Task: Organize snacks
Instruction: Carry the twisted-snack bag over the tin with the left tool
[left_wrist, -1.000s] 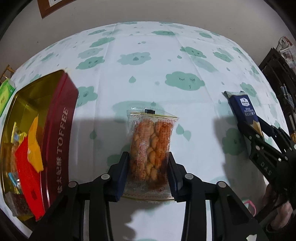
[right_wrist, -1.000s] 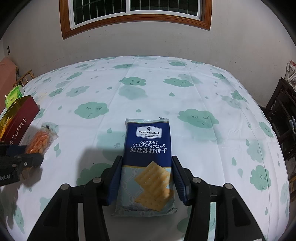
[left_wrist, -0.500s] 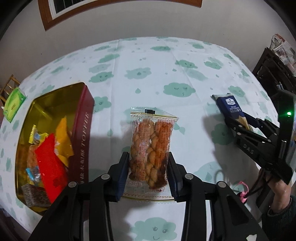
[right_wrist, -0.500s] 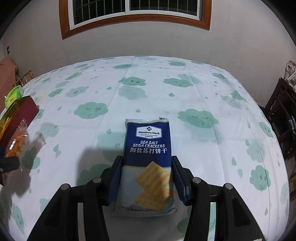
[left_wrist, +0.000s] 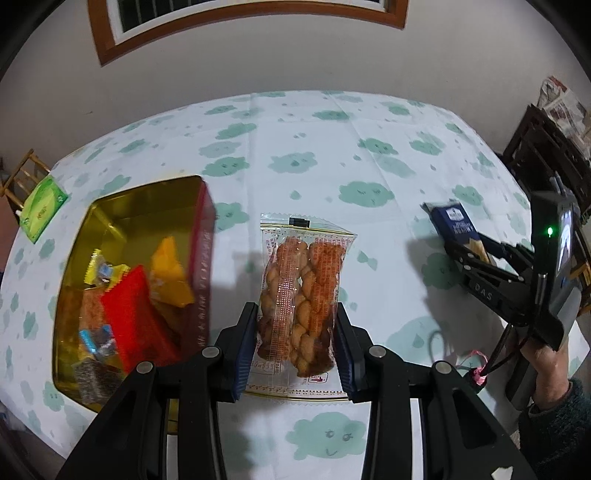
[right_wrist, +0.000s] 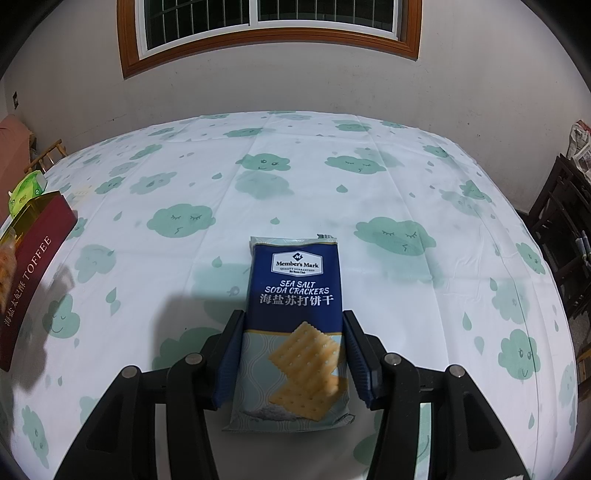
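Compared with the earlier left wrist view, I am seeing the left gripper (left_wrist: 295, 350) carried higher and nearer the toffee tin (left_wrist: 201, 273); more of the window and wall is now showing, and the twisted-dough snack packet (left_wrist: 301, 302) is hanging clear above the tablecloth (left_wrist: 314, 177); the right wrist view is showing no change of position.

I am holding the left fingers closed on the lower half of the twisted-dough snack packet, one blue pad pressing each long side; the packet is standing upright between them, just right of the tin's red wall. The toffee tin is lying open at the left, its gold interior holding a red wrapper (left_wrist: 129, 314), a yellow wrapper (left_wrist: 168, 275) and several smaller sweets; a green packet (left_wrist: 42, 208) is lying on the cloth beyond the tin.

I am keeping the right gripper (right_wrist: 293, 350) clamped on the sea salt soda cracker pack (right_wrist: 295, 295), its pads bearing on both edges of the lower half; the pack is pointing away over the cloth, well apart from the tin, which is showing at the left edge of the right wrist view.
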